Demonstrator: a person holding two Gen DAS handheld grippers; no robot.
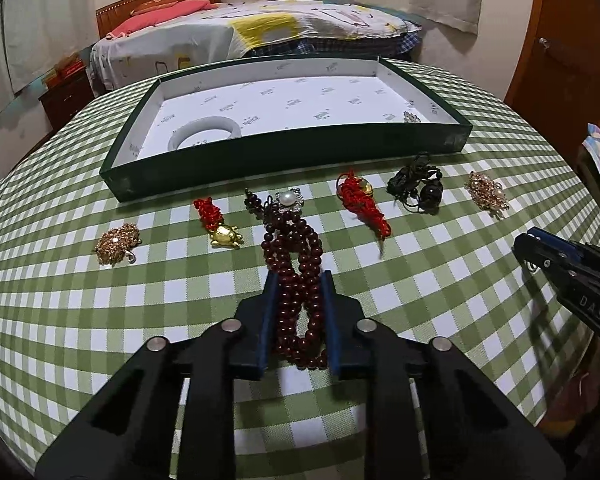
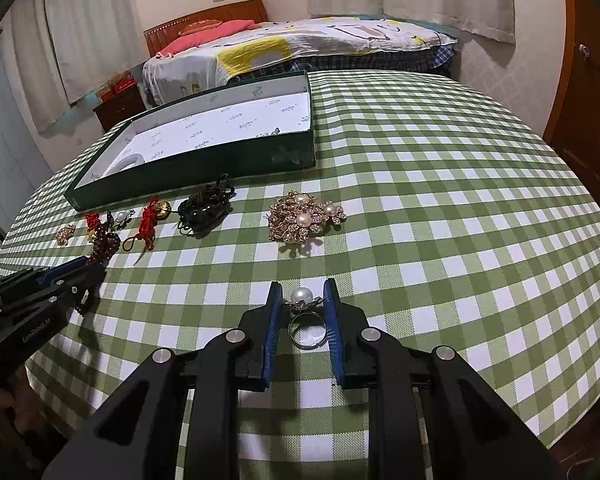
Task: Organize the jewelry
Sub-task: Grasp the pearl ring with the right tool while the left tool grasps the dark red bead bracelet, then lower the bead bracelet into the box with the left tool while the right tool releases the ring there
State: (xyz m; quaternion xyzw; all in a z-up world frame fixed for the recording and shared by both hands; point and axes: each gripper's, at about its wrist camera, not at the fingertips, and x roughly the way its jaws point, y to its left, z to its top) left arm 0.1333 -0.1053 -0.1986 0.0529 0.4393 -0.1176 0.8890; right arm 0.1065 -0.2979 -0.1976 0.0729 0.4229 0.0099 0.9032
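My left gripper [image 1: 299,280] is shut on a dark red bead bracelet [image 1: 292,248] that lies on the green checked tablecloth [image 1: 440,280]. In the right wrist view my right gripper [image 2: 303,285] is shut on a silver pearl ring [image 2: 307,330], its pearl up between the blue pads. A green tray [image 1: 284,152] with white lining stands behind, holding a white bangle [image 1: 204,130] and a small brooch [image 1: 411,117]. In front of the tray lie a gold brooch [image 1: 116,242], a gold turtle charm [image 1: 225,236], a red knot charm [image 1: 364,200], a black cord piece [image 1: 416,186] and a pearl brooch [image 2: 304,218].
The round table's edge curves down near both grippers. A bed [image 1: 260,32] stands behind the table, a wooden door [image 1: 572,52] at the right and a low cabinet [image 1: 66,96] at the left. The cloth right of the pearl brooch [image 2: 460,200] is bare.
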